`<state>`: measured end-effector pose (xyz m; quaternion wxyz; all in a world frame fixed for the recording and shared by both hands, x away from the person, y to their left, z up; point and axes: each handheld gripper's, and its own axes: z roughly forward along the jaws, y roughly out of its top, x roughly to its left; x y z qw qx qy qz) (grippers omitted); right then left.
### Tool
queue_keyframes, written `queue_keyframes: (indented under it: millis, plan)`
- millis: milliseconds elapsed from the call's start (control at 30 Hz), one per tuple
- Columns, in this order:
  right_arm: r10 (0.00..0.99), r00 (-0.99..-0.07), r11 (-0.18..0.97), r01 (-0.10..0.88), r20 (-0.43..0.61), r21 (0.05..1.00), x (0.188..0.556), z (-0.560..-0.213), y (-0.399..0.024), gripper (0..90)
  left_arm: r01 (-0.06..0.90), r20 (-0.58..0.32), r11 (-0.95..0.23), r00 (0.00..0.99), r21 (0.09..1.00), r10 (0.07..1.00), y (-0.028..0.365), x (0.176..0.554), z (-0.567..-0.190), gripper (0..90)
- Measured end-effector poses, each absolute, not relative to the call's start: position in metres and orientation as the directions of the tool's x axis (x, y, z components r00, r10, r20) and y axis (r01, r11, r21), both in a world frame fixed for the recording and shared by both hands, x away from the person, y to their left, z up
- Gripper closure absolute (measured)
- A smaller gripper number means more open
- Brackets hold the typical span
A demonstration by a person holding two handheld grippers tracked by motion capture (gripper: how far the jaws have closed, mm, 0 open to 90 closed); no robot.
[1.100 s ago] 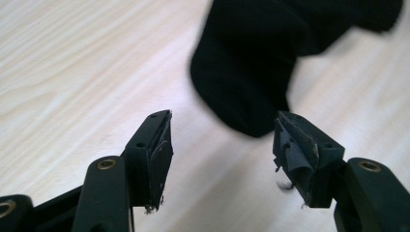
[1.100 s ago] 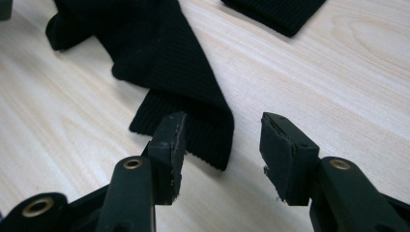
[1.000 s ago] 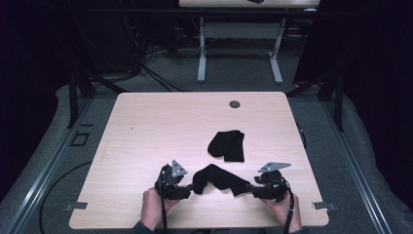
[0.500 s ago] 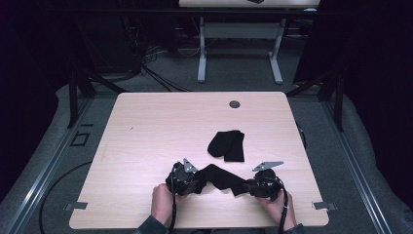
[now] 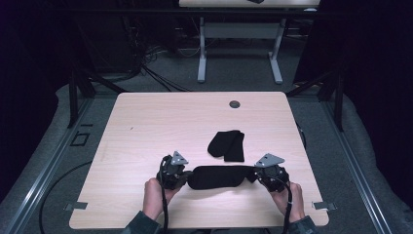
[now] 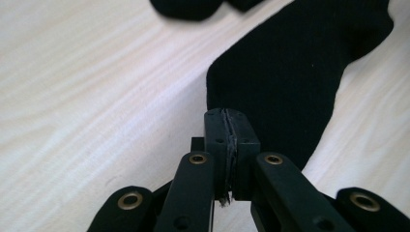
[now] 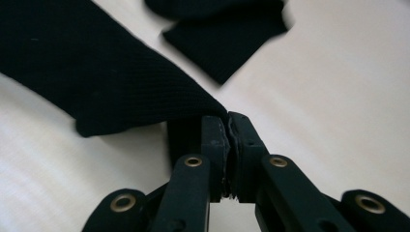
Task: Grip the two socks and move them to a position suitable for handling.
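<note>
Stretching step: left gripper (image 5: 181, 176) and right gripper (image 5: 256, 175), jaws just closed, pinch the long black knitted sock's (image 5: 216, 176) ends near the table's (image 5: 146, 122) front edge; folding likely follows.

Stretched sock (image 5: 216, 176) near table (image 5: 146, 126) front edge; folded sock (image 5: 227, 145) just behind.

No legible text or labels.

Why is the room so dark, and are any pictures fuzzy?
High view: light falls on the table, the room behind stays dark. Right gripper view: the folded sock looks blurry. Left gripper view: the stretched sock shows sharper.
</note>
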<state>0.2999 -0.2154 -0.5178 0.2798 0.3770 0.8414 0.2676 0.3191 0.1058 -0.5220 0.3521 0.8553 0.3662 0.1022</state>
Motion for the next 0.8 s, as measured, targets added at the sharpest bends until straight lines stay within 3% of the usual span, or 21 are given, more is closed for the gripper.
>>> queue_keyframes:
  millis: [100,167,300,433,567,667,800]
  plan:
    - [0.717,-0.608,0.64,0.381,-0.34,0.667,0.289,-0.507,-0.211,83.2,0.569,-0.087,-0.506,0.715,0.648,0.693,0.113,0.317,-0.522,88.4]
    - [0.658,-0.708,0.675,0.404,-0.256,0.618,0.283,-0.514,-0.206,72.4,0.596,-0.093,-0.527,0.711,0.605,0.697,0.121,0.316,-0.533,85.6]
    - [0.577,-0.812,0.717,0.45,-0.092,0.533,0.273,-0.541,-0.207,56.6,0.661,-0.119,-0.495,0.658,0.563,0.743,0.14,0.313,-0.554,57.6]
    - [0.634,-0.773,0.616,0.509,0.006,0.601,0.277,-0.534,-0.224,51.5,0.662,-0.078,-0.438,0.599,0.608,0.797,0.15,0.313,-0.552,35.0]
    - [0.697,-0.716,0.535,0.555,0.039,0.637,0.291,-0.534,-0.223,48.2,0.627,-0.021,-0.433,0.583,0.648,0.812,0.148,0.316,-0.552,26.8]
    - [0.727,-0.686,0.528,0.585,0.029,0.615,0.303,-0.546,-0.214,45.0,0.619,0.004,-0.443,0.58,0.649,0.815,0.143,0.32,-0.559,20.4]
    - [0.74,-0.672,0.536,0.594,0.004,0.6,0.31,-0.559,-0.205,43.9,0.61,0.035,-0.462,0.579,0.644,0.815,0.139,0.323,-0.565,18.4]
